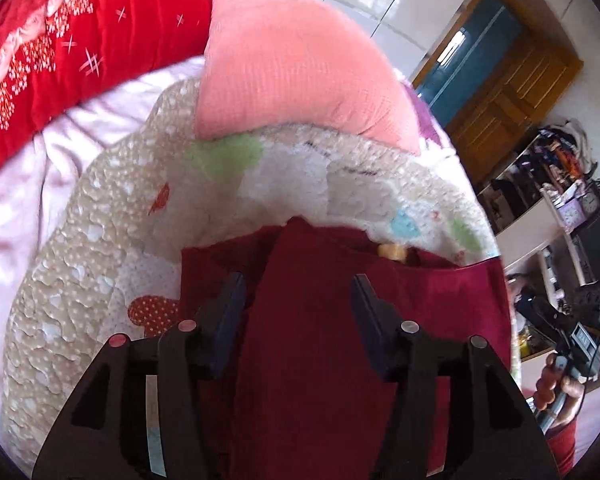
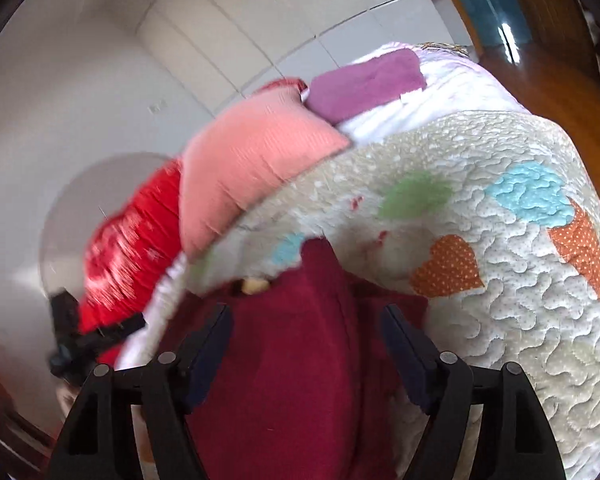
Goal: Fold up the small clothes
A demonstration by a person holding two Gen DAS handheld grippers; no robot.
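Observation:
A dark red small garment point(image 1: 320, 320) lies on the quilted patchwork bedspread point(image 1: 100, 240); a folded strip of it runs up between the fingers of my left gripper point(image 1: 298, 284), whose jaws stand wide apart around the cloth without pinching it. In the right wrist view the same garment point(image 2: 300, 360) fills the space between the fingers of my right gripper point(image 2: 306, 316), also spread open, with a folded point of cloth sticking up ahead. A small yellow patch point(image 2: 254, 285) shows at the garment's far edge. The right gripper also shows in the left wrist view point(image 1: 572, 340), held in a hand.
A pink pillow point(image 1: 292, 68) and a red flowered quilt point(image 1: 60, 52) lie at the head of the bed. A purple cloth point(image 2: 364, 84) lies beyond the pillow. Cluttered shelves point(image 1: 560, 200) and a wooden door point(image 1: 508, 80) stand to the right of the bed.

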